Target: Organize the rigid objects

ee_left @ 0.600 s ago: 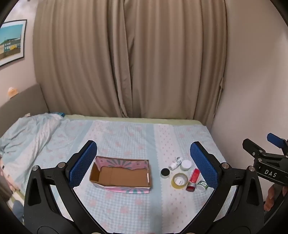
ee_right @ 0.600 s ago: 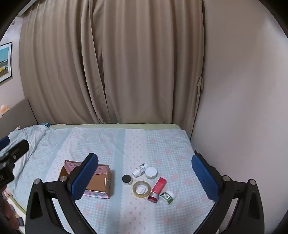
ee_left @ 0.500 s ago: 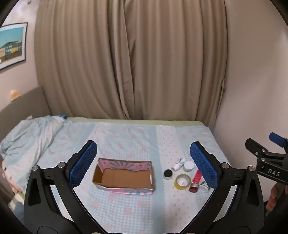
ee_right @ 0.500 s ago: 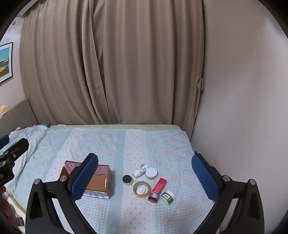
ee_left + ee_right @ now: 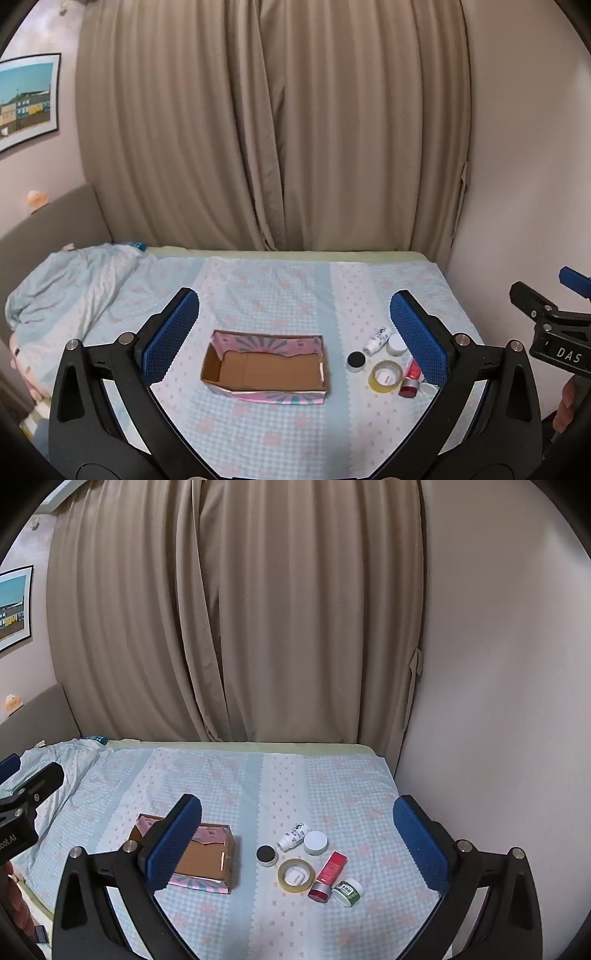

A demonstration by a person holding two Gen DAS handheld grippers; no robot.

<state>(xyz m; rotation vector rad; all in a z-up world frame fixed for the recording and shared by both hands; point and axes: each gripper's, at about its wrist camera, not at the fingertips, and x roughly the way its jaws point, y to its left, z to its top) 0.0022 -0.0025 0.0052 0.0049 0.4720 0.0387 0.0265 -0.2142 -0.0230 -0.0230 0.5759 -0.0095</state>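
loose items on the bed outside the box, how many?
6, all right of the box: black cap, white bottle, white jar, tape roll, red tube, green-label jar.

Both tongs [image 5: 295,332] [image 5: 297,834] wide apart, aloft

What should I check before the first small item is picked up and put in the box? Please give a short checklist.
1. Cardboard box open and empty: ok.
2. Right gripper open, holding nothing: ok.
3. Left gripper open, holding nothing: ok.
4. Items lie close together; tape roll touches red tube, white piece inside the roll: not ok.
5. Green-label jar lid tight: cannot tell.
6. Bed sheet flat near the box: ok.
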